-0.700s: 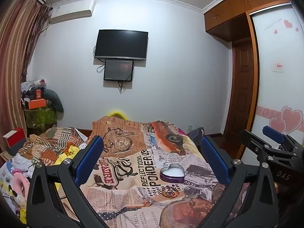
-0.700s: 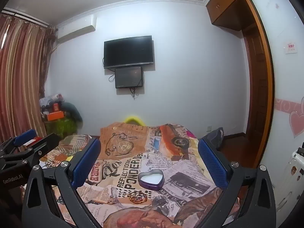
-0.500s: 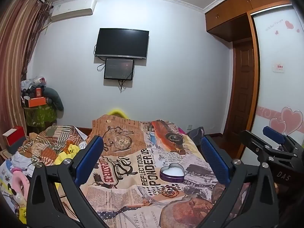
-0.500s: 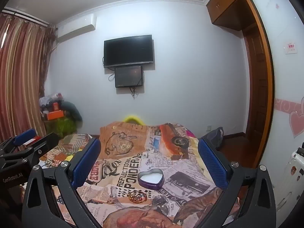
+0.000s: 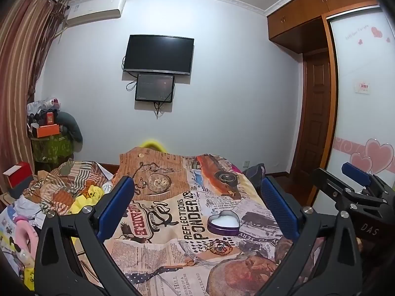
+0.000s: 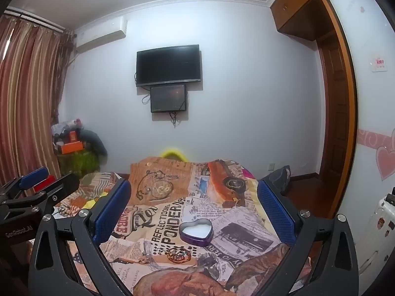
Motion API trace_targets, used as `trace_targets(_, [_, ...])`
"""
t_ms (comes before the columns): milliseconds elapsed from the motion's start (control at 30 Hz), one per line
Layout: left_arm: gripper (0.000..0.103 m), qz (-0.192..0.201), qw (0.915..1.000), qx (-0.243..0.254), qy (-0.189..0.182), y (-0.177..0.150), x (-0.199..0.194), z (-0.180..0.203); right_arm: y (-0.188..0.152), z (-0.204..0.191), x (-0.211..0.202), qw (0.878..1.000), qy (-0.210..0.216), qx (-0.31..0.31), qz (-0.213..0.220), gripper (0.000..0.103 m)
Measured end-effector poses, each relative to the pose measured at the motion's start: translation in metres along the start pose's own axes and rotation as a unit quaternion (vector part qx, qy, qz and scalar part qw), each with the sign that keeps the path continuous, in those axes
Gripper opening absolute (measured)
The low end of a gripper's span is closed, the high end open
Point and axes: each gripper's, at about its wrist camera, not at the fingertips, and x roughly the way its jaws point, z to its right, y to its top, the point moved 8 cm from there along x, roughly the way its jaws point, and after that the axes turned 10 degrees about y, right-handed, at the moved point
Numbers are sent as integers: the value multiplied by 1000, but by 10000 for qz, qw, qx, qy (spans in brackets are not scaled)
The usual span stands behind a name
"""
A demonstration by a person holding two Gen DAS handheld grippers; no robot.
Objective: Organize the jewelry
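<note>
A purple heart-shaped tin (image 5: 223, 223), open with a white inside, sits on the newspaper-print cloth (image 5: 172, 212); it also shows in the right wrist view (image 6: 196, 230). A tangled gold bracelet (image 5: 220, 243) lies just in front of it, and also shows in the right wrist view (image 6: 178, 252). A small ring (image 5: 191, 262) lies nearer still. My left gripper (image 5: 197, 206) is open and empty, held above the cloth. My right gripper (image 6: 193, 208) is open and empty too, beside the left one.
A heap of clothes (image 5: 66, 192) lies left of the cloth. A cluttered stand (image 5: 49, 138) is by the curtain. A TV (image 5: 158, 54) hangs on the far wall. A wardrobe and door (image 5: 318, 113) are on the right. A white suitcase (image 6: 377, 224) stands at the right.
Both grippers stay open and nearly still. The views have shifted only slightly.
</note>
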Motion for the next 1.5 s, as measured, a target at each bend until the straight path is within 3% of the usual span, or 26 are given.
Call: trace_targets(1500, [103,-74,10000,61,2,-6,1,4,4,-3,-2,10000,31,11,-5,101])
